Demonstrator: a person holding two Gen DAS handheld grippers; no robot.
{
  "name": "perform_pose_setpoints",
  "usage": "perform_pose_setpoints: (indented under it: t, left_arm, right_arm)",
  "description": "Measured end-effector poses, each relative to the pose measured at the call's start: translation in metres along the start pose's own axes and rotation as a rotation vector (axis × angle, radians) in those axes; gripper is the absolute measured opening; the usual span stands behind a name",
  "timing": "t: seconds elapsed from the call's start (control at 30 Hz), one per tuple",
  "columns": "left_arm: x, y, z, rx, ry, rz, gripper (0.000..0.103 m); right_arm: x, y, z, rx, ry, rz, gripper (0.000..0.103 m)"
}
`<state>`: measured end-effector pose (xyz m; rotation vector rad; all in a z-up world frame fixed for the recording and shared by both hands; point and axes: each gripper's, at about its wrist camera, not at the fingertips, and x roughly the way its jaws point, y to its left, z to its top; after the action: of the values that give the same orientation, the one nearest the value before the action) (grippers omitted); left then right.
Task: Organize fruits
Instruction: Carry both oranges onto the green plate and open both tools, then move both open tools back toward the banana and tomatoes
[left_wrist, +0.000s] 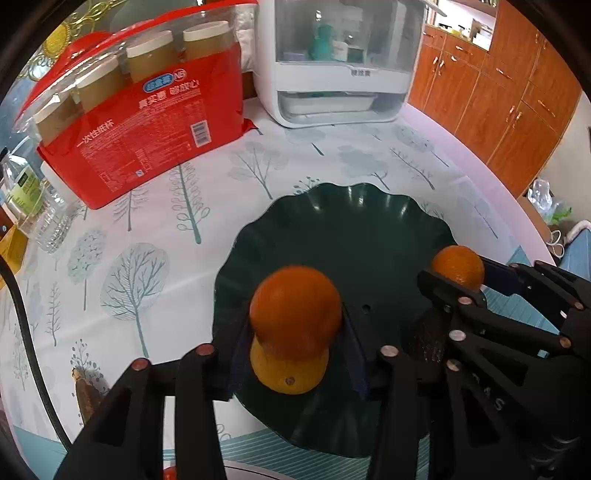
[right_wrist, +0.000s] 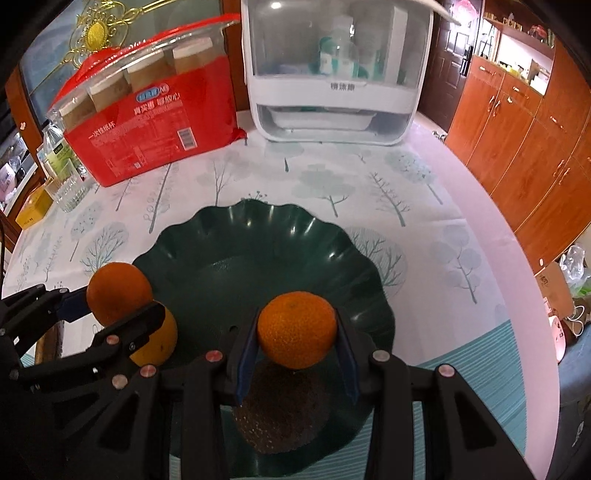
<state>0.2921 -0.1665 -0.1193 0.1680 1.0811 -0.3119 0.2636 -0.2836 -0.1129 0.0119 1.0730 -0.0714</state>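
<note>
A dark green scalloped plate (left_wrist: 351, 229) (right_wrist: 258, 240) lies on the tree-print tablecloth. My left gripper (left_wrist: 295, 325) is shut on an orange (left_wrist: 295, 306) held over the plate's near left side, above a yellow-orange fruit (left_wrist: 290, 373) lying in the plate. My right gripper (right_wrist: 297, 332) is shut on a second orange (right_wrist: 297, 328) above a dark rough avocado (right_wrist: 280, 410) in the plate. Each view also shows the other gripper with its orange: the right one in the left wrist view (left_wrist: 458, 266), the left one in the right wrist view (right_wrist: 118, 291).
A red pack of paper cups (left_wrist: 140, 122) (right_wrist: 155, 122) stands at the back left. A white countertop appliance (left_wrist: 340, 62) (right_wrist: 332, 74) stands at the back. A plastic bottle (left_wrist: 33, 199) and a glass (right_wrist: 70, 192) are at the far left. Wooden cabinets (left_wrist: 498, 103) line the right.
</note>
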Motion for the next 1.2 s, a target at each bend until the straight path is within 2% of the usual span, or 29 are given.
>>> perform_pose_setpoints:
  t: [0.03,0.2,0.27,0.37,0.8,1.03,1.2]
  left_arm:
    - [0.001,0.001,0.000,-0.002,0.001,0.007,0.049]
    - [-0.003,0.010,-0.001,-0.037,0.001,0.008,0.079]
    - [-0.008,0.012,-0.001,-0.043,-0.008,0.003,0.082]
    - [-0.015,0.012,-0.001,-0.039,-0.019,0.007,0.083]
    - [-0.055,0.017,-0.002,-0.053,-0.076,0.032,0.087]
    - [-0.079,0.027,-0.008,-0.093,-0.105,0.046,0.089]
    - [-0.098,0.036,-0.022,-0.129,-0.152,0.089,0.089]
  right_arm:
    - [0.001,0.000,0.000,0.003,0.002,0.000,0.040]
    - [0.003,-0.010,0.000,0.039,0.020,0.032,0.042]
    - [0.001,-0.011,0.001,0.043,0.014,0.041,0.044]
    - [-0.005,-0.010,0.002,0.037,-0.004,0.035,0.046]
    - [-0.034,-0.002,0.006,0.026,-0.040,0.054,0.047]
    - [-0.054,0.005,0.002,0.012,-0.058,0.061,0.047]
    - [-0.069,0.010,-0.010,0.008,-0.072,0.073,0.047]
